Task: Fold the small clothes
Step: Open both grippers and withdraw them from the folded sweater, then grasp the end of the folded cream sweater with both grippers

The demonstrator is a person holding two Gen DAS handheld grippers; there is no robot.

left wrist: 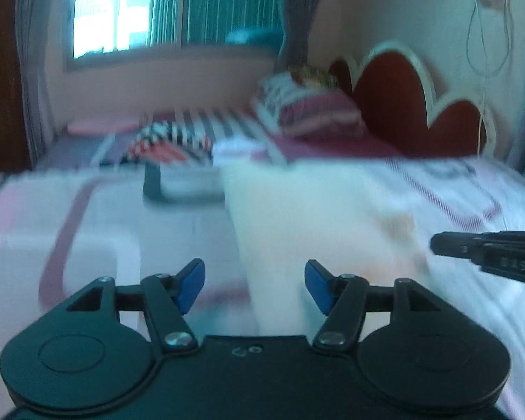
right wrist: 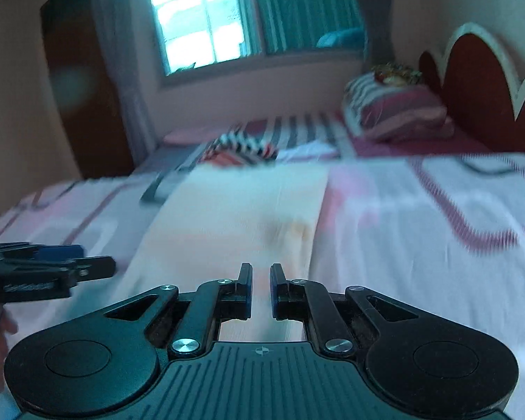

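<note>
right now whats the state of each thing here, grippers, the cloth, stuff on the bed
left gripper: open, nothing between its blue pads
right gripper: shut, narrow gap, whether it pinches cloth cannot be told
pale cloth: lying flat on the bedsheet, a faint stain near its middle
striped garment: crumpled further up the bed
pillow: resting by the headboard
curtain: drawn partway, the window's left part uncovered

Both wrist views look low and close across the bed (left wrist: 98, 210) toward the window (right wrist: 196, 24), sharing the cloth (right wrist: 234, 210)
</note>
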